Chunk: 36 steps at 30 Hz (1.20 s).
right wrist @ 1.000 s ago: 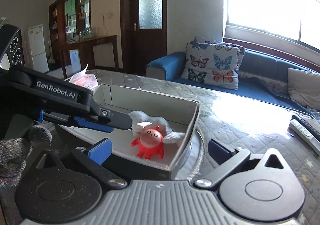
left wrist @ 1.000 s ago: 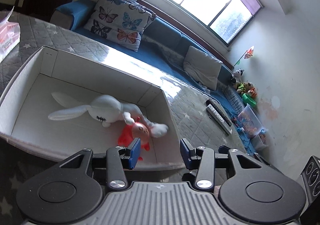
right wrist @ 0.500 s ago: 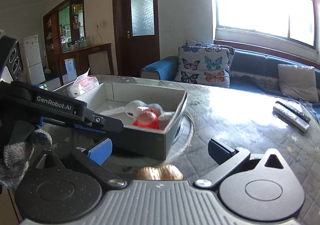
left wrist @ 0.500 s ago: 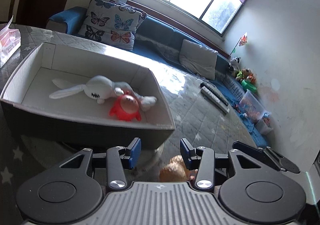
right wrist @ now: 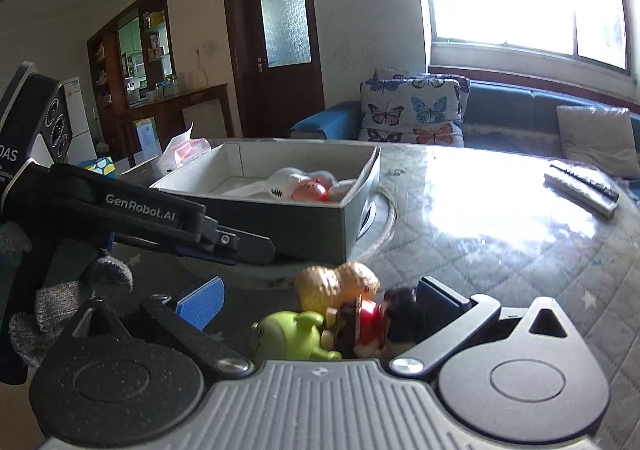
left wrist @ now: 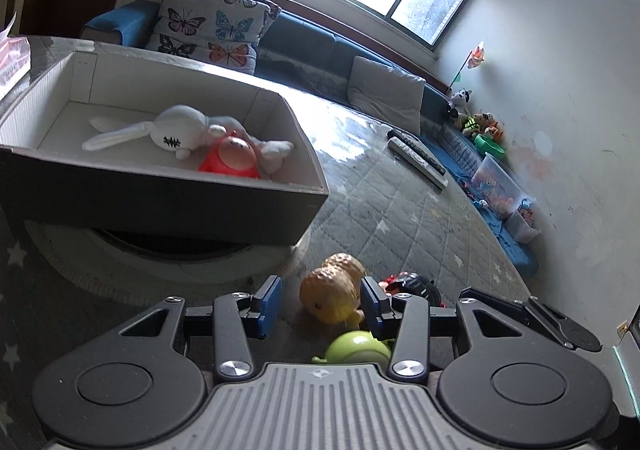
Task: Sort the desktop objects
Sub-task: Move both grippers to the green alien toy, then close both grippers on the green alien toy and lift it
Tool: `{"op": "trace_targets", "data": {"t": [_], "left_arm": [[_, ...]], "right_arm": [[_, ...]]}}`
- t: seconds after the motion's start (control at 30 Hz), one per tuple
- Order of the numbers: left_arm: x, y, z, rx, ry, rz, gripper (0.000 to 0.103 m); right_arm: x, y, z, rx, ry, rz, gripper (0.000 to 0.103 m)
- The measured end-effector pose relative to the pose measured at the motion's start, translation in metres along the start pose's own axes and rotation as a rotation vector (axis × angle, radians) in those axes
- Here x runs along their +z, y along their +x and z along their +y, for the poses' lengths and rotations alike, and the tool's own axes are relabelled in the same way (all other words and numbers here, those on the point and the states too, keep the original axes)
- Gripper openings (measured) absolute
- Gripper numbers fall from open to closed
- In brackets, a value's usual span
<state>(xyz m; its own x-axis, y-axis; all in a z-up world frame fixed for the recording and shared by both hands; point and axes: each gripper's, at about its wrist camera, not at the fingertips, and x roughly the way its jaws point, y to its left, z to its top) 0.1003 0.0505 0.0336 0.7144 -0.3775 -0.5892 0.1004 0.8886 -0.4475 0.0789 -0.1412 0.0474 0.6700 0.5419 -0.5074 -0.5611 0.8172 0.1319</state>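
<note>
Jaws on the left gripper (left wrist: pixel 320 304) stand spread, and the tan peanut-shaped toy (left wrist: pixel 334 294) sits between them, close against the right blue pad while a gap shows beside the left pad; whether that pad truly touches it I cannot tell. The right gripper (right wrist: pixel 318 300) is also spread wide, with nothing pinched: the green toy (right wrist: pixel 294 336), the small red and black figure (right wrist: pixel 370 320) and the same peanut toy (right wrist: pixel 338 284) lie loosely clustered between its fingers on the quilted table cover (right wrist: pixel 500 250). All three toys lie on the cover just in front of the cardboard box (left wrist: pixel 160 201), outside it. Inside the box, the white plush rabbit (left wrist: pixel 172 129) lies against the red round toy (left wrist: pixel 230 159), near the box's right wall. Two remote controls (left wrist: pixel 418 159) lie well to the right of the box. Compared with a second ago, the left gripper has pulled back from above the box and dropped low in front of it, so the peanut toy, unseen then, now sits between its pads; the right gripper has likewise drawn back and down, bringing the green toy and the figure into view. Both sets of jaws are as open as before.
</note>
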Motion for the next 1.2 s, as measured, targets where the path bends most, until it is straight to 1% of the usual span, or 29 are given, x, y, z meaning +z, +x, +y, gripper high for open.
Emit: {"op": "trace_targets", "data": {"t": [0.07, 0.17, 0.3, 0.47, 0.8, 0.93, 1.2], "left_arm": [[-0.002, 0.000, 0.000, -0.002, -0.003, 0.003, 0.046], [-0.006, -0.001, -0.002, 0.001, 0.001, 0.007, 0.046], [-0.012, -0.001, -0.005, 0.000, 0.009, 0.018, 0.046], [-0.015, 0.000, -0.010, -0.010, 0.032, 0.028, 0.046], [-0.020, 0.005, -0.016, -0.037, 0.054, 0.054, 0.046], [-0.020, 0.007, -0.013, -0.040, 0.045, 0.060, 0.046], [-0.021, 0.011, -0.011, -0.058, 0.041, 0.073, 0.046]], "right_arm": [[-0.004, 0.000, 0.001, 0.009, 0.009, 0.012, 0.103], [-0.012, 0.003, 0.006, 0.018, -0.009, 0.036, 0.103], [-0.024, 0.009, 0.010, 0.048, -0.010, 0.082, 0.103], [-0.031, 0.013, 0.013, 0.061, -0.015, 0.104, 0.103], [-0.039, 0.027, 0.007, 0.082, 0.046, 0.150, 0.103], [-0.042, 0.032, 0.005, 0.089, 0.067, 0.163, 0.103], [-0.044, 0.034, 0.005, 0.091, 0.088, 0.141, 0.103]]}}
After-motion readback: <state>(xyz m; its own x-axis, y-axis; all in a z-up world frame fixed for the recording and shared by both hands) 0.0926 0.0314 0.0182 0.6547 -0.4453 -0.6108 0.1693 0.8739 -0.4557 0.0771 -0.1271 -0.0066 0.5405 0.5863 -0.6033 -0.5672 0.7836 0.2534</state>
